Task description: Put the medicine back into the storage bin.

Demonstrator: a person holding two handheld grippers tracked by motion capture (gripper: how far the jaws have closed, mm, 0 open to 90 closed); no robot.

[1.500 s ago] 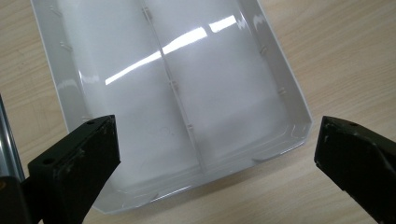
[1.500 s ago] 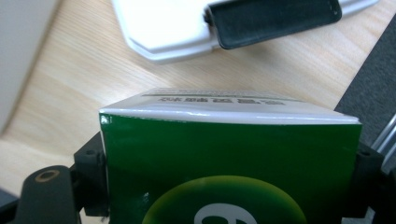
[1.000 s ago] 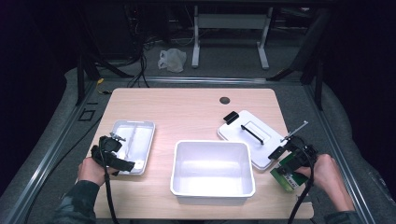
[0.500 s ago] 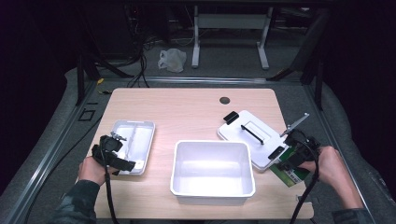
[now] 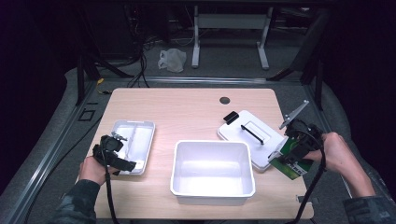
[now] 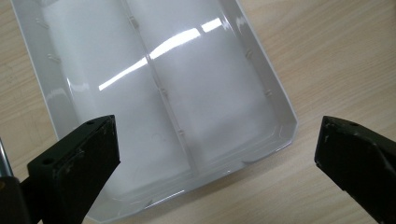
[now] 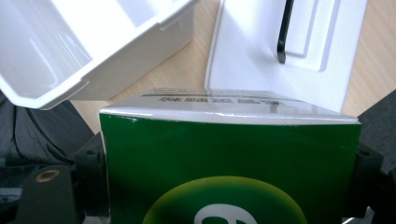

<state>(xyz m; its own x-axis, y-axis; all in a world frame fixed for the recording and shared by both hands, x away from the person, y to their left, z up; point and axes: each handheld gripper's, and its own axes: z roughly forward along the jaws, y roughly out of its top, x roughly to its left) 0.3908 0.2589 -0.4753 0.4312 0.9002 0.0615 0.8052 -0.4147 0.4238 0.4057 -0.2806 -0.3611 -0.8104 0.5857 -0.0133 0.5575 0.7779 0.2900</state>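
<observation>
Two jaws of the right gripper (image 5: pixel 290 154) clamp a green box (image 7: pixel 231 168)

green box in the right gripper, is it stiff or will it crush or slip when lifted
The green box looks like thin card with crisp, undented edges between the jaws, so probably stiff enough yet crushable under a hard squeeze. Its glossy faces may slip. It is likely light for its size.

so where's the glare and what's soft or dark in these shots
Left gripper view: bright streaks of glare on the divided tray, jaws sharp. Right gripper view: the green box is near and soft, a sheen along its top edge. High view: the table is lit, the surroundings dark.
</observation>
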